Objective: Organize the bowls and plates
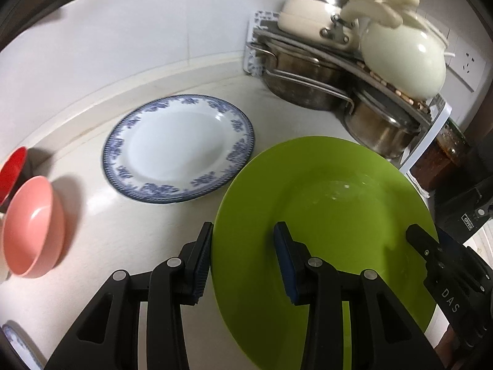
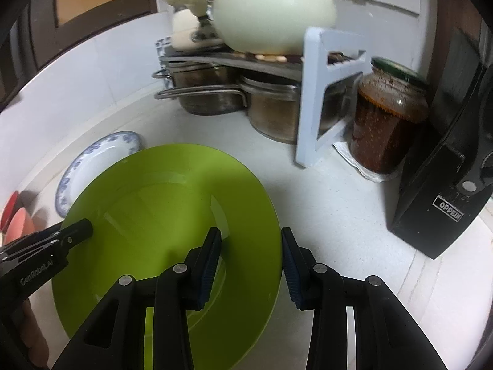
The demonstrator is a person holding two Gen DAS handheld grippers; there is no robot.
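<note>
A green plate (image 1: 323, 200) (image 2: 154, 200) hangs a little above the white counter, held by both grippers. My left gripper (image 1: 245, 262) is shut on its left rim, one finger outside the edge and one over the inside. My right gripper (image 2: 251, 265) is shut on the right rim in the same way. Each gripper's tip also shows in the other view. A blue-patterned white plate (image 1: 178, 148) (image 2: 92, 160) lies flat on the counter beyond and to the left. A pink bowl (image 1: 30, 225) and a red bowl (image 1: 12, 169) stand at the far left.
A corner rack (image 2: 314, 98) holds steel pots (image 1: 302, 83) below and a cream pot (image 1: 406, 58) on top. To its right stand a jar of dark red paste (image 2: 385, 117) and a black knife block (image 2: 443, 191). Another blue-patterned plate edge (image 1: 15, 342) shows at the bottom left.
</note>
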